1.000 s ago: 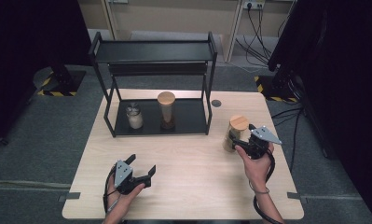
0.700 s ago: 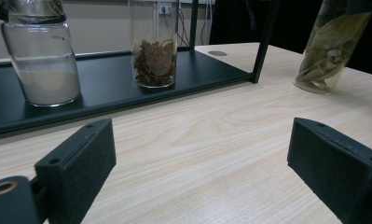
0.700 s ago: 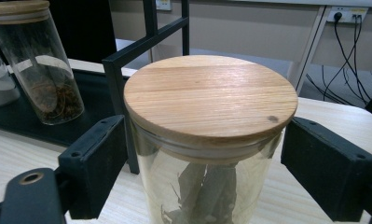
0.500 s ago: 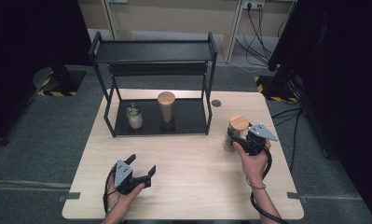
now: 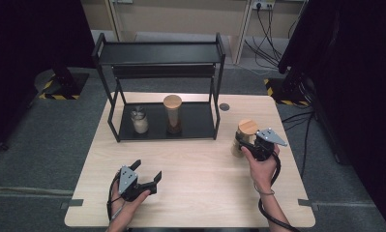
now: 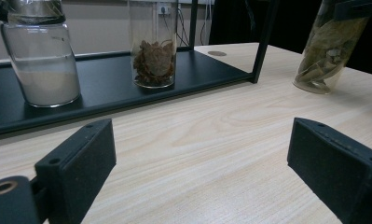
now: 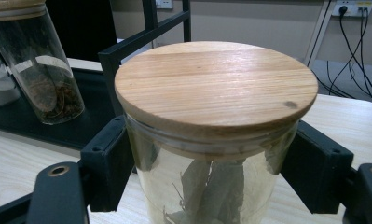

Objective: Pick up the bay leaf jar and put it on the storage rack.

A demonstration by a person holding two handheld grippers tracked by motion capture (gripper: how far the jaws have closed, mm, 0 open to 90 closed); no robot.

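On the pale wooden table (image 5: 200, 164), we are clamping our just-closing right gripper (image 7: 207, 182) around the wood-lidded glass jar of dried leaves (image 7: 211, 140) between its jaws, ready for lifting, the left gripper (image 5: 144, 176) resting open.

Glass jar (image 5: 243, 137), clear, cylindrical, round light-wood lid seated flat on top. Contents: pale dried leaves, loosely packed. Jar stands upright on the surface (image 5: 205, 169) near its right edge, outside the black rack (image 5: 161, 58). Black fingers (image 7: 110, 158) clamp it just below the lid.
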